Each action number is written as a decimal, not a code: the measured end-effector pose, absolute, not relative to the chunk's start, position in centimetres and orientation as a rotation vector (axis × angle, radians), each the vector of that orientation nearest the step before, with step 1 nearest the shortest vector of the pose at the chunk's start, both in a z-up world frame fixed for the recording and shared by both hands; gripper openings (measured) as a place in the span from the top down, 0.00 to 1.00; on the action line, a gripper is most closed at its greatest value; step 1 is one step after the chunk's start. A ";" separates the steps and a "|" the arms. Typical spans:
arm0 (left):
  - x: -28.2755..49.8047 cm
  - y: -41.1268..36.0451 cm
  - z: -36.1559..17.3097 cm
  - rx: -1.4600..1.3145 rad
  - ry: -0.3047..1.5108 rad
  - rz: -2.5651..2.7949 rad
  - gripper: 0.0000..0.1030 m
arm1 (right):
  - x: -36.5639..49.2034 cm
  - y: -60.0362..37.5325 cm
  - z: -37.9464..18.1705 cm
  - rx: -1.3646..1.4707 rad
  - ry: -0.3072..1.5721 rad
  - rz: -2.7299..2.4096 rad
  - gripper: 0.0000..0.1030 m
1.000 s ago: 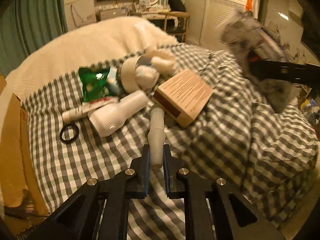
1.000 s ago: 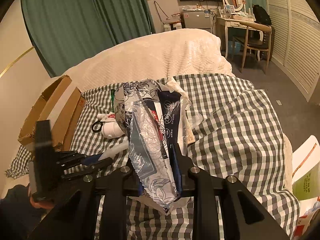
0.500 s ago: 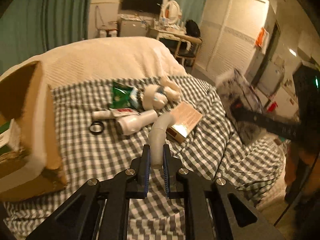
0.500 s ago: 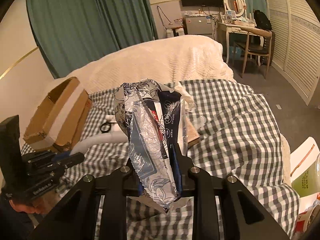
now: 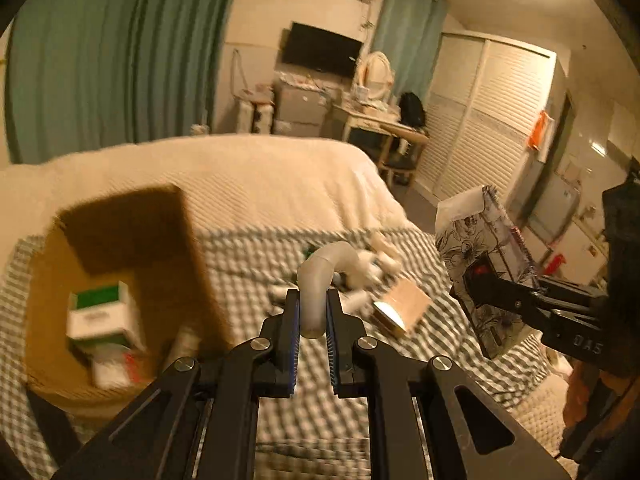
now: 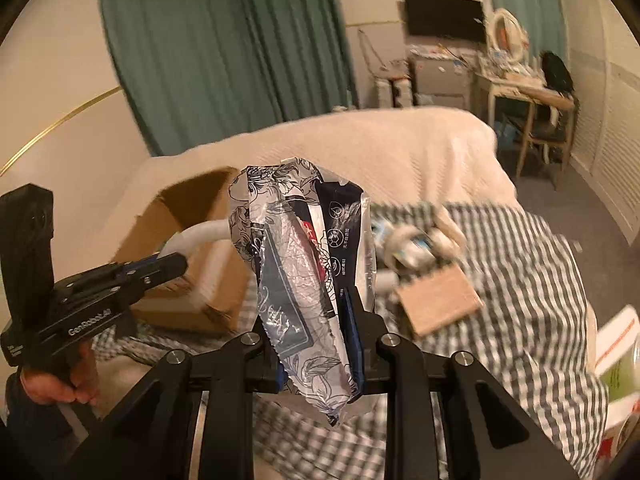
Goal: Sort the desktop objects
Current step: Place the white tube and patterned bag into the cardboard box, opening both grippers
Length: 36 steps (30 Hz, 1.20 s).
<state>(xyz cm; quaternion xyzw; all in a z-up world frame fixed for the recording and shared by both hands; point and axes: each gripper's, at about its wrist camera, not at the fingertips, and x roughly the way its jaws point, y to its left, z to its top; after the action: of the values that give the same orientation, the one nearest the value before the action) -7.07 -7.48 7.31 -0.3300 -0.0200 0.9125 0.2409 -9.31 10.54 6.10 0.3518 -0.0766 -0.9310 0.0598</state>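
My left gripper (image 5: 312,314) is shut on a curved white tube (image 5: 320,276) and holds it in the air, right of the open cardboard box (image 5: 120,272). It also shows in the right wrist view (image 6: 168,268), with the tube (image 6: 200,236) in front of the box (image 6: 192,248). My right gripper (image 6: 316,332) is shut on a floral plastic packet (image 6: 304,264), held upright above the checked cloth (image 6: 520,280); the packet also shows in the left wrist view (image 5: 480,256). A wooden block (image 6: 440,300) and white bottles (image 6: 408,244) lie on the cloth.
The box holds a green and white carton (image 5: 102,316). A cream bedspread (image 5: 240,176) covers the bed behind. A green and white bag (image 6: 620,368) stands at the right edge. A desk and chair (image 6: 532,120) stand at the far wall.
My left gripper has risen and swung left towards the cardboard box with the tube. My right gripper has lifted a little with the packet. The views are blurred by motion.
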 end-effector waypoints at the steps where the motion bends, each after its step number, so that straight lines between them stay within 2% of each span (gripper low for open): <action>1: -7.3 -8.2 7.8 -0.896 -0.054 2.514 0.89 | -9.9 9.3 7.0 1.049 -0.213 -2.812 0.78; 10: -10.5 -16.4 10.0 -0.894 -0.070 2.672 0.89 | -15.7 0.1 10.3 0.988 -0.183 -2.730 0.78; 21: -14.2 -22.2 4.6 -1.069 -0.119 2.734 0.89 | -23.1 -7.6 5.5 1.124 -0.207 -2.634 0.78; 24: -14.5 -22.4 3.6 -1.104 -0.119 2.739 0.88 | -24.0 -8.5 4.2 1.148 -0.204 -2.632 0.65; 25: -14.6 -22.4 3.5 -1.111 -0.115 2.748 0.83 | -24.2 -8.5 4.0 1.151 -0.213 -2.632 0.55; 26: -14.5 -22.5 3.3 -1.121 -0.114 2.762 0.82 | -24.3 -8.4 3.8 1.141 -0.239 -2.625 0.50; 27: -14.3 -22.8 3.2 -1.126 -0.112 2.769 0.70 | -24.3 -8.2 3.8 1.130 -0.252 -2.625 0.43; 28: -14.2 -22.7 3.3 -1.127 -0.114 2.781 0.44 | -24.2 -8.0 4.0 1.120 -0.260 -2.636 0.41; 30: -13.9 -22.7 3.6 -1.122 -0.124 2.822 0.13 | -23.6 -7.0 4.6 1.091 -0.265 -2.659 0.40; 36: -12.4 -20.2 4.9 -1.104 -0.144 2.776 0.11 | -19.7 -0.6 6.7 1.065 -0.240 -2.848 0.36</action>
<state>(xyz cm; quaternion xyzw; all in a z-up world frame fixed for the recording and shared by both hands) -12.42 -20.22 4.87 -0.3680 -0.0481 0.9255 0.0753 -19.75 -0.65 6.72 0.3488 -0.0785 -0.9328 0.0459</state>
